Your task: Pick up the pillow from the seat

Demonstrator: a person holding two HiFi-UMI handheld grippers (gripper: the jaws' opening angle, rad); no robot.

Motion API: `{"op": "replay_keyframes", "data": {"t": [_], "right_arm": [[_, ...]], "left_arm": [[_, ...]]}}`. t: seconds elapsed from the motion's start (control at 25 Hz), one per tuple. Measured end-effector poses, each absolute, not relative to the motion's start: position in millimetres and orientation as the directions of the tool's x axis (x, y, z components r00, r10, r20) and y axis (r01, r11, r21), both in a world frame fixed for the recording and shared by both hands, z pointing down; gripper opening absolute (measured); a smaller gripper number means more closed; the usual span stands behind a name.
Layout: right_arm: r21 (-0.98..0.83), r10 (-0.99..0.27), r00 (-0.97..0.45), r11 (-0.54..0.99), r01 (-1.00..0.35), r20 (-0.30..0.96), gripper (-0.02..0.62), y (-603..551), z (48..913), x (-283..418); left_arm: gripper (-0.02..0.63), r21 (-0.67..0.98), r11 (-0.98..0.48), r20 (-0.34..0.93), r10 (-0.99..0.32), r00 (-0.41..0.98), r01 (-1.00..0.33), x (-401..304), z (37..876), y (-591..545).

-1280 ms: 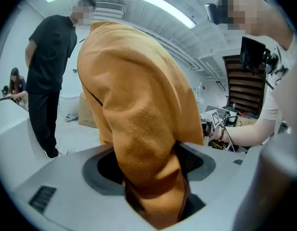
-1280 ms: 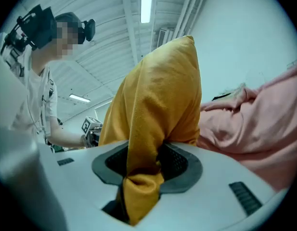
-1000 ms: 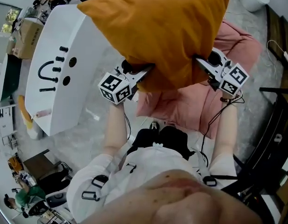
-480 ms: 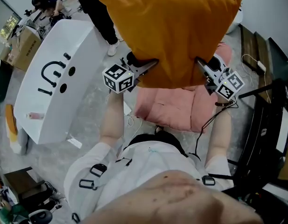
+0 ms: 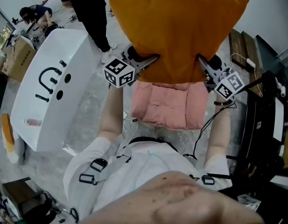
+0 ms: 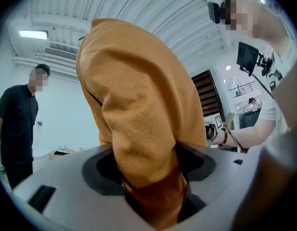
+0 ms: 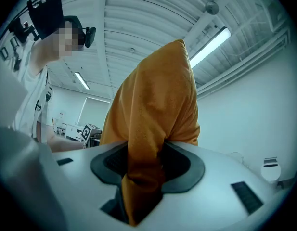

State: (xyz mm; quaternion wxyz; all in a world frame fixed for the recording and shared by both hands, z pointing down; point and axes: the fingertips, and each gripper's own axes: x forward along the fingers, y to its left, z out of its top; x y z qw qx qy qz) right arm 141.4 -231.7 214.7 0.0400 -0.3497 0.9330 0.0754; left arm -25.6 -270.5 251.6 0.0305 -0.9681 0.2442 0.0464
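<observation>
Orange pillow [image 5: 174, 27] hangs in the air above the pink seat [image 5: 167, 104], left claw [image 5: 151, 60] and right claw [image 5: 202, 65] each clamped on a lower corner; the lift looks done, next calls for an even hold

Left of your left claw [image 5: 152, 59] lies a white desk [image 5: 64, 106] (a face drawn on it); beyond that claw stands a person in black [image 5: 90, 13]. Right of your right claw [image 5: 200, 63], a black frame [image 5: 263, 125].

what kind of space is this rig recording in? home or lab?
Probably a lab or workshop, not a home: bare ribbed ceiling with a strip light, a cardboard box on the floor, and an onlooker standing by.
</observation>
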Motion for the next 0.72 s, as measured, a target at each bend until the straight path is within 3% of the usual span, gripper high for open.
{"op": "replay_keyframes", "data": {"t": [0.72], "right_arm": [[0.128,-0.63,-0.764,0.753,-0.645,-0.142,0.189,-230.7,202.9,168.6]], "left_arm": [[0.33,-0.046,-0.875,-0.116,-0.474,0.873,-0.482,1.1,239.0,-266.0]]}}
